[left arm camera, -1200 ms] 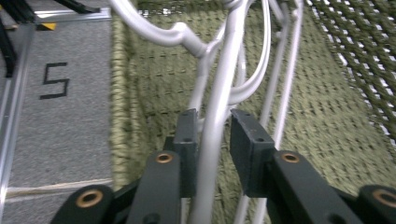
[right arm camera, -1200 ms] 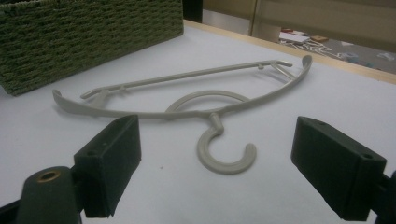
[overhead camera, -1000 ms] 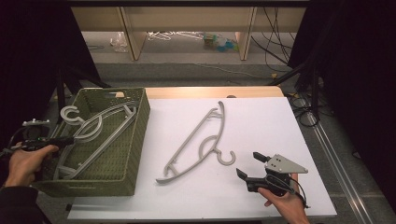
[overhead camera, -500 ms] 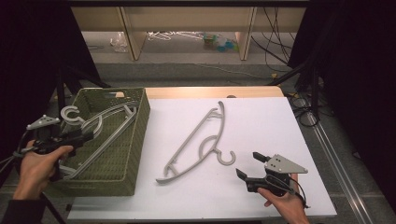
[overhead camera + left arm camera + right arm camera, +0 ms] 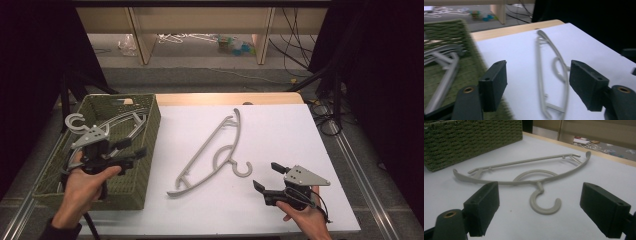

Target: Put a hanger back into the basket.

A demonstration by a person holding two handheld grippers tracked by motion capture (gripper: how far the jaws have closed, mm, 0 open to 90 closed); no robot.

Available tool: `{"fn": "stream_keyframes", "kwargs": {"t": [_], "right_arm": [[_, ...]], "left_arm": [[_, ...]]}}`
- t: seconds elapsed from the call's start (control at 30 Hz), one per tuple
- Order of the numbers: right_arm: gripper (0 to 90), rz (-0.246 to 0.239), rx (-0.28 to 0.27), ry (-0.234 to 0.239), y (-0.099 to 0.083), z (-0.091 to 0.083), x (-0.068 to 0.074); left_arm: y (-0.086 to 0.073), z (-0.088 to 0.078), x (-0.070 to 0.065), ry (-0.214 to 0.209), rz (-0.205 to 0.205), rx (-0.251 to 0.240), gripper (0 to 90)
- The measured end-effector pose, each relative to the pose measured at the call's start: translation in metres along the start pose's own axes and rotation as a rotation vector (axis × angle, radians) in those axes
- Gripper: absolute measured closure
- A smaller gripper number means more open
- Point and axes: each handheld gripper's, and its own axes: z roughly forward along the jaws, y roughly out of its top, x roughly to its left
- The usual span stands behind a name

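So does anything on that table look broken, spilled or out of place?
Nothing looks damaged or spilled. One grey hanger lies flat on the white tabletop, while another hanger sits in the green woven basket, its hook poking over the rim.

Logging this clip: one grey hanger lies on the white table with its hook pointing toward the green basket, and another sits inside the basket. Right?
Not quite. In the high view the hanger on the table has its hook toward the right gripper, away from the green basket. Another hanger does sit inside the basket.
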Motion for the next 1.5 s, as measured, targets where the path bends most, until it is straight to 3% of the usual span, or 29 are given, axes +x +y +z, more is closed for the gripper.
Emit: {"fn": "stream_keyframes", "kwargs": {"t": [0.03,0.17,0.2,0.27,0.37,0.87,0.93,1.5], "right_arm": [[16.9,-0.001,0.002,0.001,0.000,0.000,0.000],[16.9,0.000,0.011,0.013,0.000,0.000,-0.001],[16.9,0.001,0.009,0.013,0.000,0.000,-0.001],[17.0,0.002,0.012,0.013,0.000,0.000,-0.001],[17.0,0.006,-0.005,0.011,-0.001,0.001,-0.001],[16.9,0.006,-0.001,0.016,0.000,-0.001,-0.002],[16.9,0.007,0.001,0.014,0.000,-0.001,-0.003],[16.9,0.000,0.002,0.013,0.000,0.000,-0.001]], "left_arm": [[-0.001,0.003,-0.005,-0.019,0.010,-0.023,29.8],[-0.005,0.013,-0.019,-0.054,0.015,-0.017,27.9],[-0.010,0.020,-0.027,-0.086,0.014,-0.023,27.7],[-0.013,0.023,-0.030,-0.094,0.011,-0.021,27.5],[-0.020,0.031,-0.038,-0.109,0.041,-0.025,26.3],[-0.042,0.054,-0.060,-0.116,0.073,-0.016,21.4],[-0.046,0.058,-0.063,-0.112,0.101,0.000,21.1],[-0.074,0.091,-0.083,-0.145,0.163,0.110,17.9]]}}
